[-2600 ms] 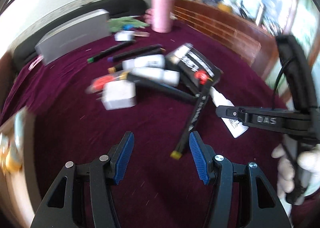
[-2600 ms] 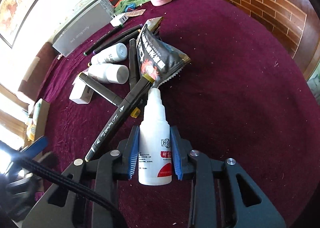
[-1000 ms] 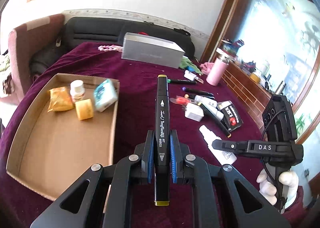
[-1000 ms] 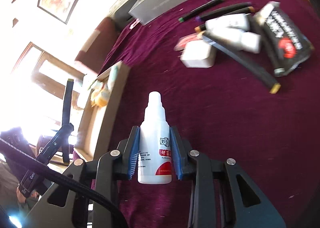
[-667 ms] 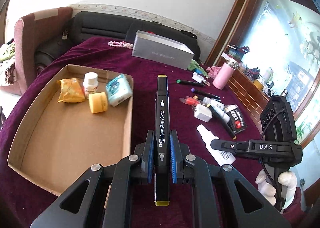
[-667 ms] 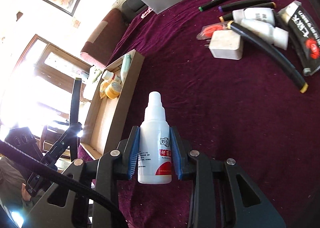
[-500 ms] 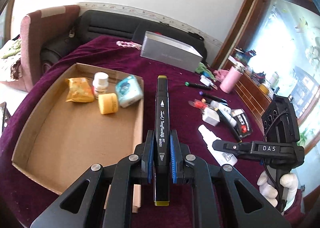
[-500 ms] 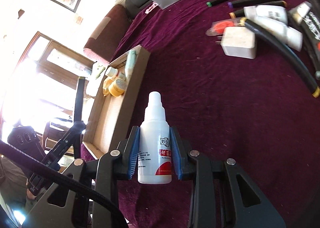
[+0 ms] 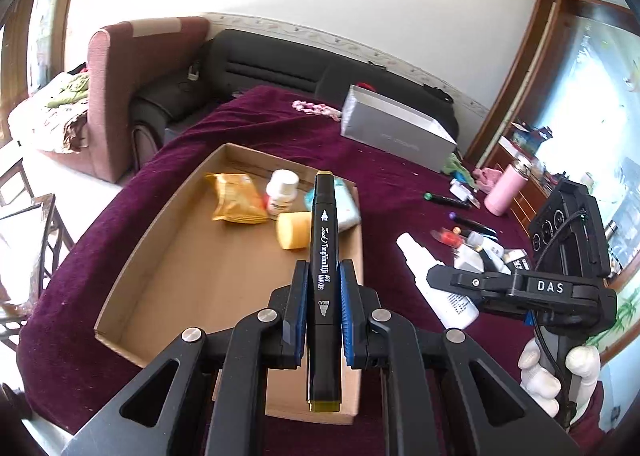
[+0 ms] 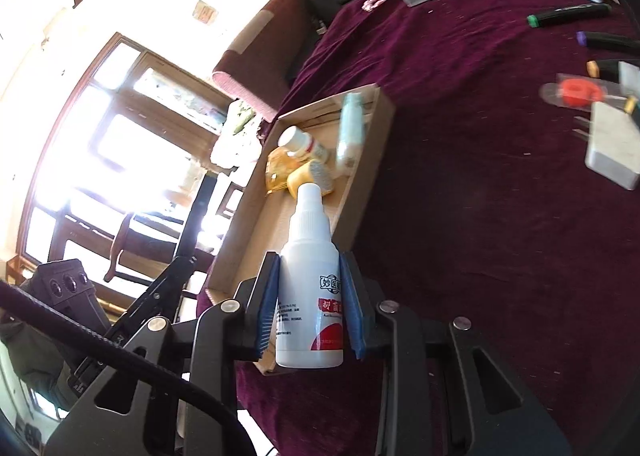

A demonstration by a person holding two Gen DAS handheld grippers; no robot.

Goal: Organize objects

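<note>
My left gripper is shut on a black art marker with yellow ends, held above the near right part of the cardboard tray. My right gripper is shut on a white dropper bottle with a red label, just off the tray's near right wall. In the left wrist view the same white bottle and right gripper show to the right of the tray. Inside the tray lie a yellow packet, a white pill bottle, a yellow cap and a teal pack.
On the maroon cloth to the right lie several markers, a white adapter, a red-and-clear item and more small bottles. A grey box and a pink flask stand further back. A sofa and armchair lie behind the table.
Both grippers have carried their loads leftward from the pile toward the tray; the tray now looms larger and closer in both views. Both grips are unchanged.
</note>
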